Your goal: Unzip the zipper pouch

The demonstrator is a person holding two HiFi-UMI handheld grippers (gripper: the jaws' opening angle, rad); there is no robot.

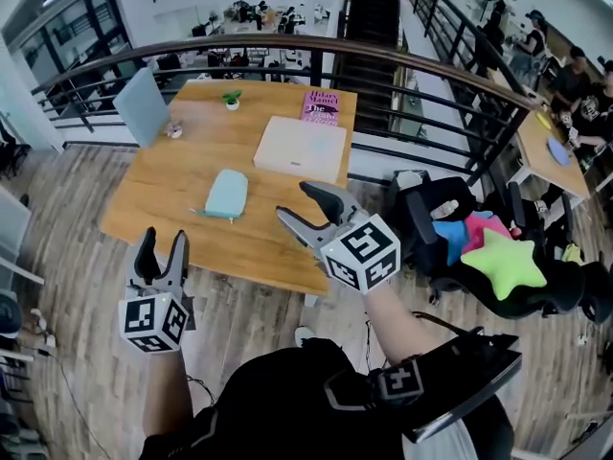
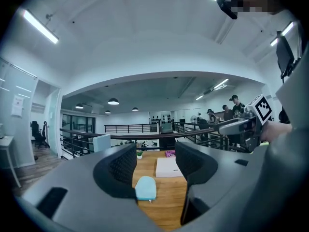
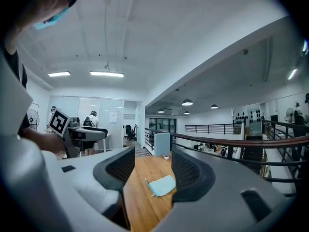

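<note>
both grippers held open in front of the table, zipper pouch lying beyond them

we see the wooden table carrying a white flat box, a pink book at its far edge, a small potted plant and a pale blue upright panel at the far left corner; a dark curved railing runs behind it, and a black chair with a green star cushion stands to the right. the zipper pouch, pale teal, lies flat on the wood nearer than the box, its zipper edge towards the table's front. our left gripper hangs off the table's front edge, jaws apart and empty. our right gripper reaches over the front edge just right of the pouch, jaws apart and empty, not touching it.
</note>
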